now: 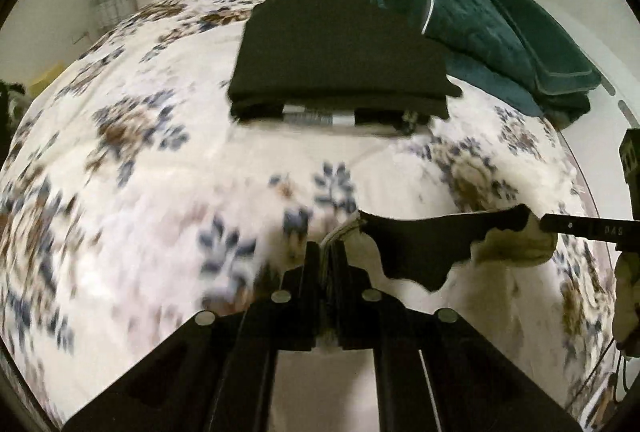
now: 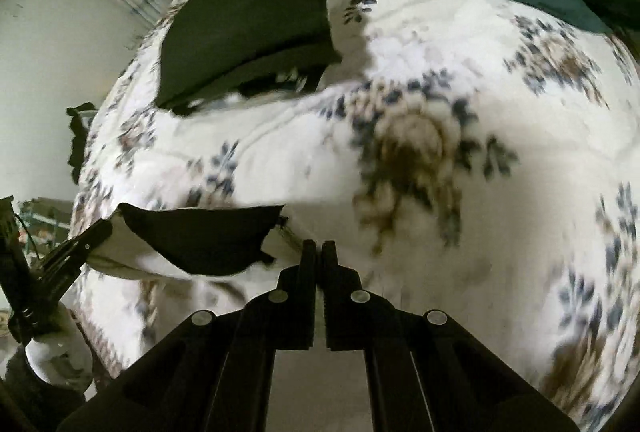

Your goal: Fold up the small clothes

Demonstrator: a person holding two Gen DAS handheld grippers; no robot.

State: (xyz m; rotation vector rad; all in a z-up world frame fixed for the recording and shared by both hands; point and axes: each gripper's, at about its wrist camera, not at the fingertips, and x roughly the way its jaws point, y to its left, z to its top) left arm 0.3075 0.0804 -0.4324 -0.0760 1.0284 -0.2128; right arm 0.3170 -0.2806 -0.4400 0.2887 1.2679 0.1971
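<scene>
Garment [image 1: 420, 248] hangs stretched between left tool [image 1: 327, 252] and right tool [image 2: 319, 252], both clamped on it.

The only lettering is faint pale characters, perhaps "D4S", on the right gripper's [image 1: 538, 222] black finger [image 1: 588, 230], just beside the stretched dark cloth [image 1: 424, 244]; hardly readable.
</scene>
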